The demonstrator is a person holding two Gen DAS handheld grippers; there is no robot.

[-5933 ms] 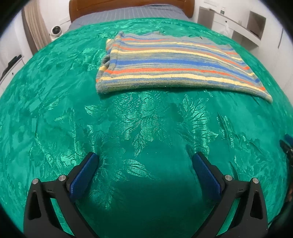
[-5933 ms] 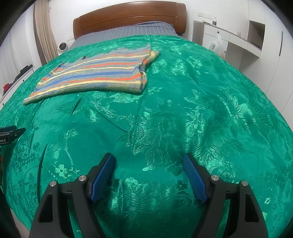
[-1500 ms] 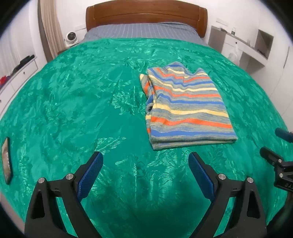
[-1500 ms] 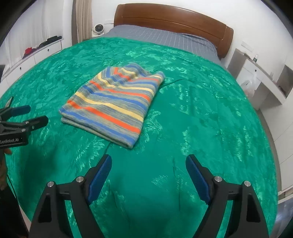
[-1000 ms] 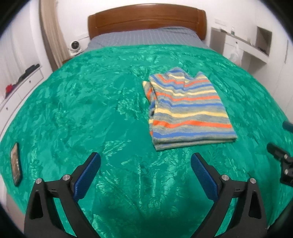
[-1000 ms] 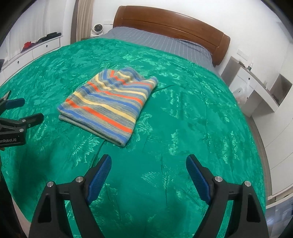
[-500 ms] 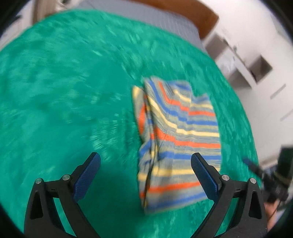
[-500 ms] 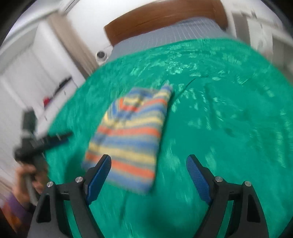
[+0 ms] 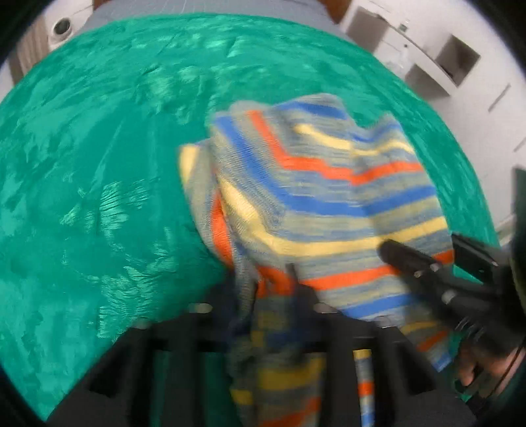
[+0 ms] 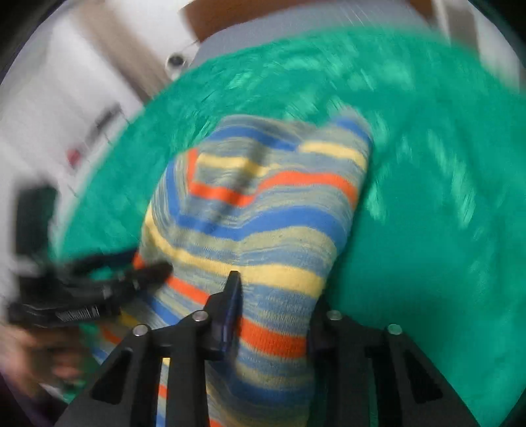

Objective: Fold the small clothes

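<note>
On a green bedspread (image 9: 98,184), both tongs grip the near edge of a folded striped sweater (image 9: 328,197). The left tongs (image 9: 273,289) are closed on the garment's near left corner, cloth bunched between the fingers and hanging down past them. The right tongs (image 10: 273,295) are clamped on the near right portion, the sweater running between the two fingers and spilling below. Each tool shows in the other's camera, holding the same edge just beside its partner. The near end of the sweater appears lifted off the spread while its far end, stripes creased, seems to rest near the middle of the bed; motion blur hides finer detail. Beyond stand a wooden headboard (image 10: 210,16) and white shelves (image 9: 440,62).

The step in hand looks like raising the near edge for a further fold. The next move likely calls for carrying both corners together, level, toward the far edge, then releasing evenly so the layers land square.
</note>
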